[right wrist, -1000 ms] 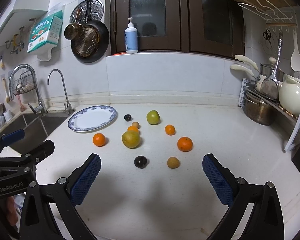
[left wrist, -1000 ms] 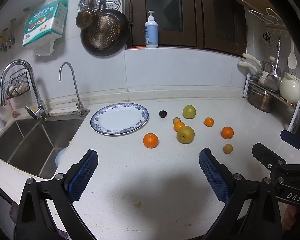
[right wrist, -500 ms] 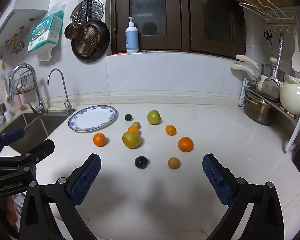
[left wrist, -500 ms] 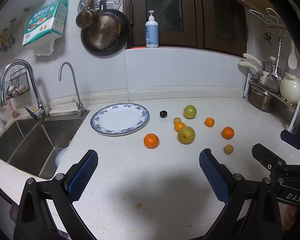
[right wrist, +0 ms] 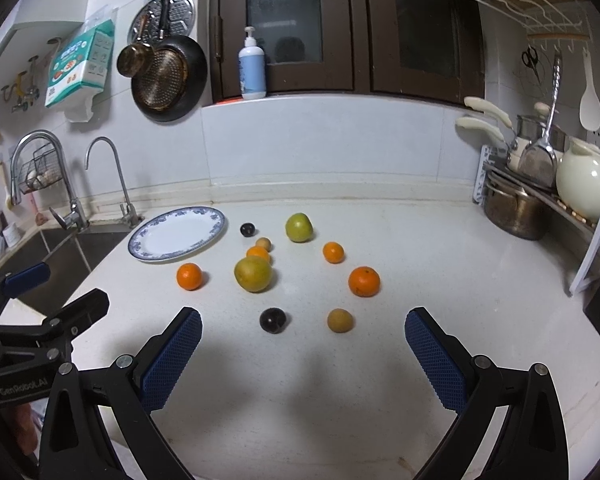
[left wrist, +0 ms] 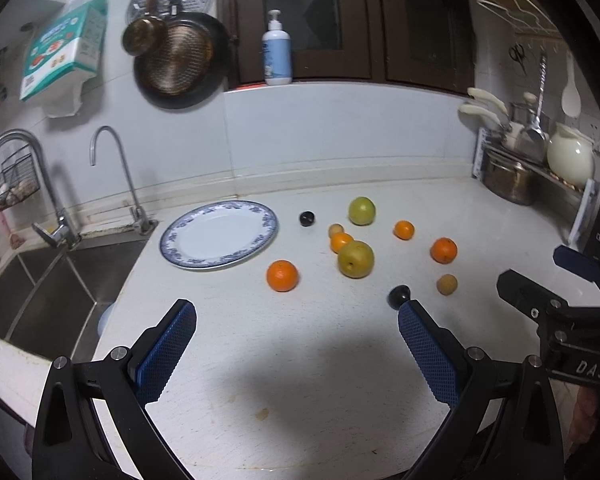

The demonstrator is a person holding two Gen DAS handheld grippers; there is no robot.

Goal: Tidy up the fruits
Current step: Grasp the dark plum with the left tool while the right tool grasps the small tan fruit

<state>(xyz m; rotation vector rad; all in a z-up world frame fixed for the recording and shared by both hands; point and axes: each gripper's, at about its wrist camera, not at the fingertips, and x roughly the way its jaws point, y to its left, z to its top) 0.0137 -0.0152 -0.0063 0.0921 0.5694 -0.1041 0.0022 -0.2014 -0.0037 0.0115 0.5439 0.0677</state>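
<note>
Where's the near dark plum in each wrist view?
Left wrist: near dark plum at right of centre, partly hidden behind the right finger's tip.
Right wrist: same plum low centre, in full view between the fingers.
Shared landmark: blue-rimmed plate, left of the fruit in both.

Left tool [left wrist: 294,322], right tool [right wrist: 303,330]: black arms, blue textured pads, silver screws

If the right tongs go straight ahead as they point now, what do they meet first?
Probably the dark plum or the small brown fruit, both just ahead of the open right tongs; depth is unclear, so it may pass between them.
</note>
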